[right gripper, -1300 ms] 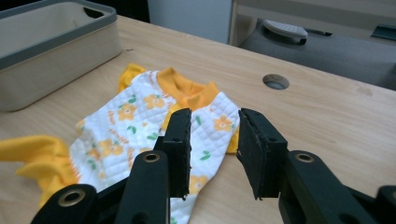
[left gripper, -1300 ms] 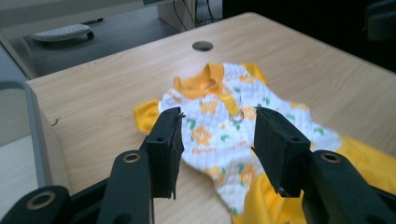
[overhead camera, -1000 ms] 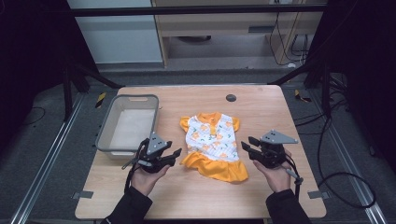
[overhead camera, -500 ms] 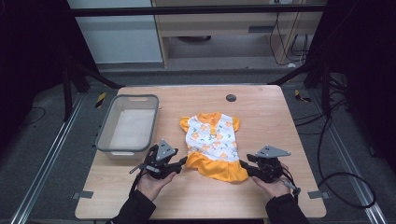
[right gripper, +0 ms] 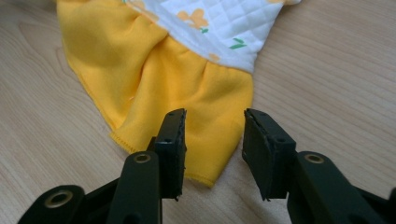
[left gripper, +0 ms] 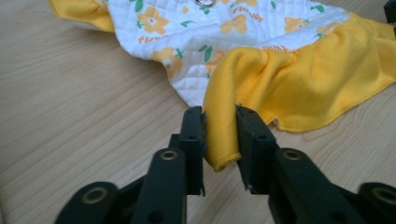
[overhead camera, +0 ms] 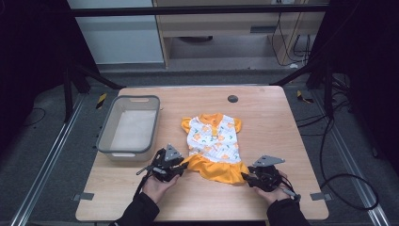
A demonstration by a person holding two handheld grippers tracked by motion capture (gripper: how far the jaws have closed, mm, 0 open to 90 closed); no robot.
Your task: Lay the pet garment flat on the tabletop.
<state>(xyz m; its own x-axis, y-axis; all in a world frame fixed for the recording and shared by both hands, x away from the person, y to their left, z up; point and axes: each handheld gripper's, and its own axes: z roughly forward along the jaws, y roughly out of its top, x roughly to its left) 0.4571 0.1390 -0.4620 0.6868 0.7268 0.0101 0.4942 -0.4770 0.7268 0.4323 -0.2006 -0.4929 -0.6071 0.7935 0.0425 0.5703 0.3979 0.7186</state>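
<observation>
A small dress (overhead camera: pixel 211 141) lies flat on the wooden table (overhead camera: pixel 282 122), with a white flower-print top and a yellow skirt (left gripper: pixel 299 79) toward me. My left gripper (overhead camera: pixel 181 165) is at the skirt's left corner. Its jaws have just been closing, and in the left gripper view the gripper (left gripper: pixel 219 121) is shut on a raised fold of the yellow hem. My right gripper (overhead camera: pixel 245 177) rests low at the skirt's right corner (right gripper: pixel 205 135). Its jaws (right gripper: pixel 214 121) have closed slightly but stand open, with the hem lying between them and not pinched.
A grey plastic bin (overhead camera: pixel 106 141) stands on the table's left part, just beyond my left hand. A small black disc (overhead camera: pixel 232 98) sits near the far edge. Bare wood lies to the right of the dress and along the near edge.
Both hands have sunk toward the table and come in to the skirt's two near corners. The left jaws have closed onto the yellow hem.
</observation>
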